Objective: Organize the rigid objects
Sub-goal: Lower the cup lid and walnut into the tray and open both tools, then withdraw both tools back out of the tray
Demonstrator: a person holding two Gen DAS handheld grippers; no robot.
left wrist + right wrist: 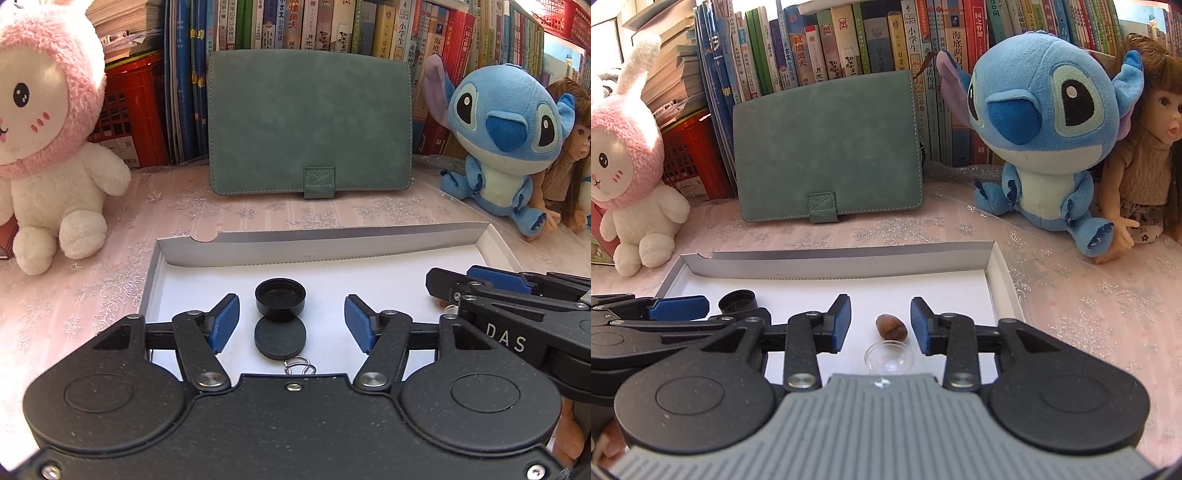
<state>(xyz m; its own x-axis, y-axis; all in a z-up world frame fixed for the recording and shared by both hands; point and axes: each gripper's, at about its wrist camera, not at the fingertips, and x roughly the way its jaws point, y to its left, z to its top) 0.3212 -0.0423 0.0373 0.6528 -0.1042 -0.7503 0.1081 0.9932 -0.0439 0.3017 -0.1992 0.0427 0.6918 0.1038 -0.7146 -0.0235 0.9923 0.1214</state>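
A shallow white box (pixel 369 240) lies on the pink tablecloth. In the left wrist view a small black cup (pixel 280 298) and a flat black cap (pixel 280 338) lie in it, touching, with a metal paper clip (pixel 300 366) just below. My left gripper (pixel 291 323) stands open around them, pads clear of both. In the right wrist view a brown stone (pixel 891 327) and a clear round dish (pixel 889 357) lie in the box (pixel 993 273). My right gripper (pixel 881 325) is open on either side of the stone, not touching it.
A green felt case (pixel 310 125) leans on a row of books (pixel 332 26) at the back. A pink-and-white plush rabbit (pixel 44 147) sits left; a blue plush (pixel 506 140) and a doll (pixel 1145 147) sit right. A red crate (pixel 129 110) stands behind the rabbit.
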